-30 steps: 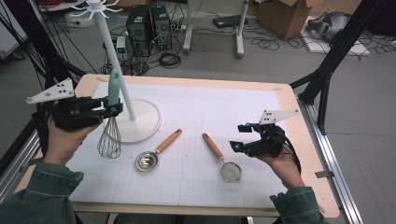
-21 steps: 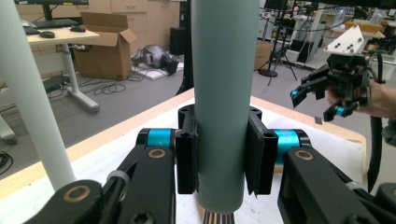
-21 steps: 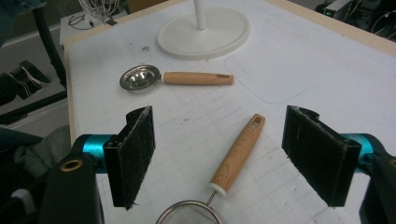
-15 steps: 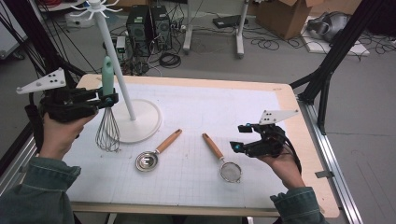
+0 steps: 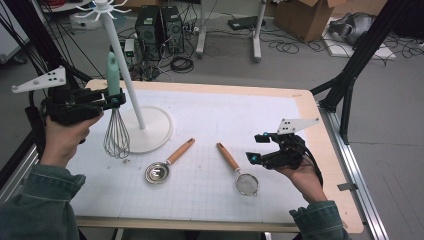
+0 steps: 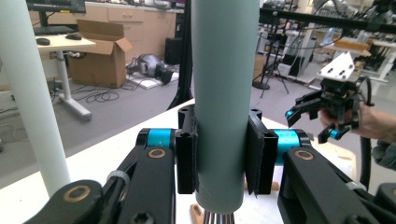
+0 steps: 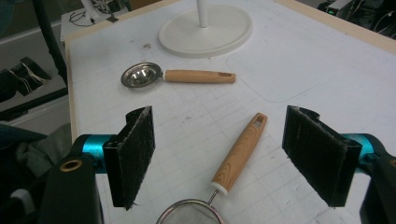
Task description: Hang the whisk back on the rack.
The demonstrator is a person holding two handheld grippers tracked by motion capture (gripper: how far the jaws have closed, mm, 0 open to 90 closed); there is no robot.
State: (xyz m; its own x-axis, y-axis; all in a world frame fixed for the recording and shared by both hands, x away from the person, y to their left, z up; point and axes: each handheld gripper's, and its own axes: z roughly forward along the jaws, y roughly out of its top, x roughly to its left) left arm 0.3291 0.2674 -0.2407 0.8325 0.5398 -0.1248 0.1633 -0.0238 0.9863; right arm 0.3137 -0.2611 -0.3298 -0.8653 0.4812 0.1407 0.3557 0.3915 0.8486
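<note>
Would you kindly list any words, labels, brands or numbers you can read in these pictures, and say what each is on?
No legible text.
Whisk in the left gripper: plain teal handle, no marking.
Strainer and scoop: plain wooden handles.
White stand: unmarked.
Cardboard box: no print readable.
Right gripper: bare black pads.
</note>
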